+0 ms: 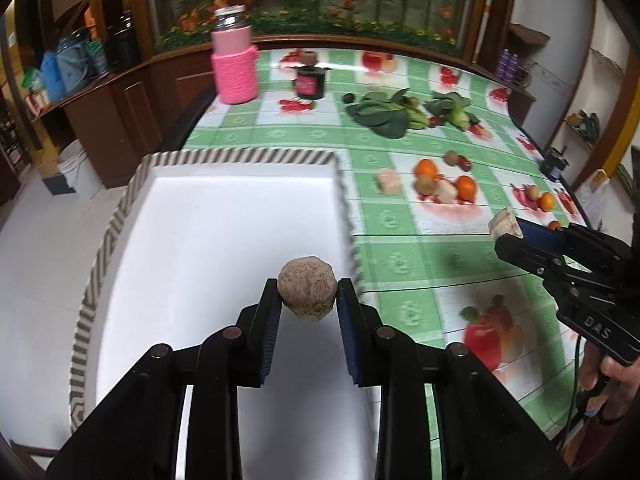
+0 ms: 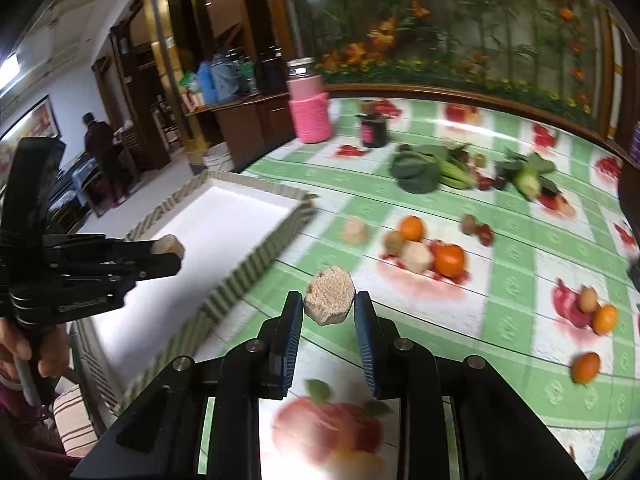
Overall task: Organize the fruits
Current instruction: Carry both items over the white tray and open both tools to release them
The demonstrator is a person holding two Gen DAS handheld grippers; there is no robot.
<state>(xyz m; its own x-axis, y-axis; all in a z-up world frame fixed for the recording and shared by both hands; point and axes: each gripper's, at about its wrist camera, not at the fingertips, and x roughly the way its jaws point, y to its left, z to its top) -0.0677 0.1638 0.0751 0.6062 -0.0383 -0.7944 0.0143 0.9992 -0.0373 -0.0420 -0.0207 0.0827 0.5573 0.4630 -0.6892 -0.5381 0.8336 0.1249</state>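
My left gripper is shut on a round tan-brown fruit, held above the white tray with the striped rim. My right gripper is shut on a second beige, faceted fruit over the green checked tablecloth, just right of the tray. Each gripper shows in the other's view: the right gripper with its fruit at the right edge, the left gripper over the tray. Loose oranges, brown fruits and pale chunks lie on the cloth beyond the tray.
Leafy greens lie at the back of the table, with a pink bottle and a dark jar behind the tray. Small oranges sit near the right side. A person stands far off in the room.
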